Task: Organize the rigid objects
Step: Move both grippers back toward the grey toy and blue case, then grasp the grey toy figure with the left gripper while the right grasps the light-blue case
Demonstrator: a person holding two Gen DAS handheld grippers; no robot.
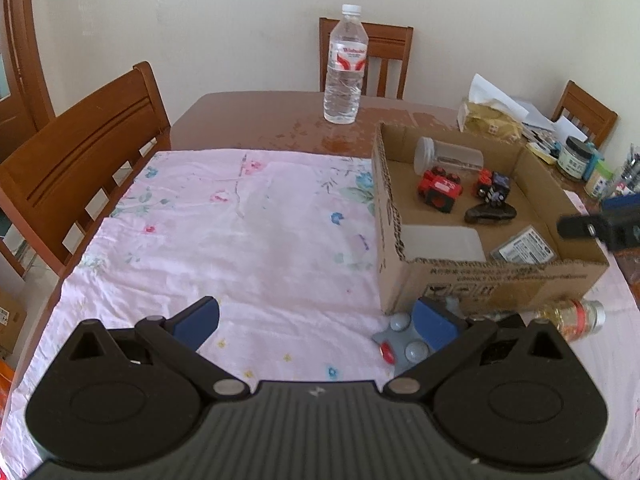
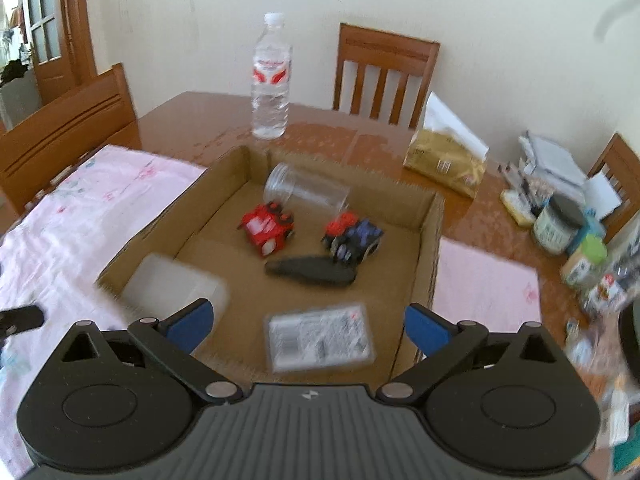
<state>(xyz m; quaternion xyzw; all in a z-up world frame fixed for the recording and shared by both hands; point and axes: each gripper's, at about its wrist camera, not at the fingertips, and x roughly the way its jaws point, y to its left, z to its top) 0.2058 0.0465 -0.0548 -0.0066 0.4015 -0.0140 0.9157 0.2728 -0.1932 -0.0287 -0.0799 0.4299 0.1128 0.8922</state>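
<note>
Left wrist view: your left tool (image 1: 316, 322) hangs over the pink flowered cloth (image 1: 240, 232) with its blue pads spread wide and nothing between them.
Right wrist view: your right tool (image 2: 306, 322) stands at its widest above the near part of the shallow brown cardboard box (image 2: 430, 248), gripping nothing.
Landmark: the cardboard box sits on the cloth, on the brown wooden worktop (image 1: 260, 120).
Inside the box, far end: a clear plastic jar (image 2: 306, 192) lies on its side.
Inside the box, middle: a red toy truck (image 2: 268, 228) and a red-and-blue toy truck (image 2: 354, 236) stand side by side, with a flat black elongated piece (image 2: 312, 270) just in front of them.
Inside the box, near end: a white translucent rectangular lid (image 2: 176, 288) lies in the left corner; a clear flat packet with a printed label (image 2: 320, 338) lies under your right tool's open span.
Outside the box, near wall: a grey toy with round knobs and a red wheel (image 1: 400, 342) lies on the cloth against your left tool's right pad (image 1: 434, 326); a small glass spice bottle with a silver cap (image 1: 576, 316) lies on its side near the box's front corner.
Beyond the box: a clear plastic water bottle with a red-and-white label (image 1: 346, 66) stands upright on the bare worktop.
</note>
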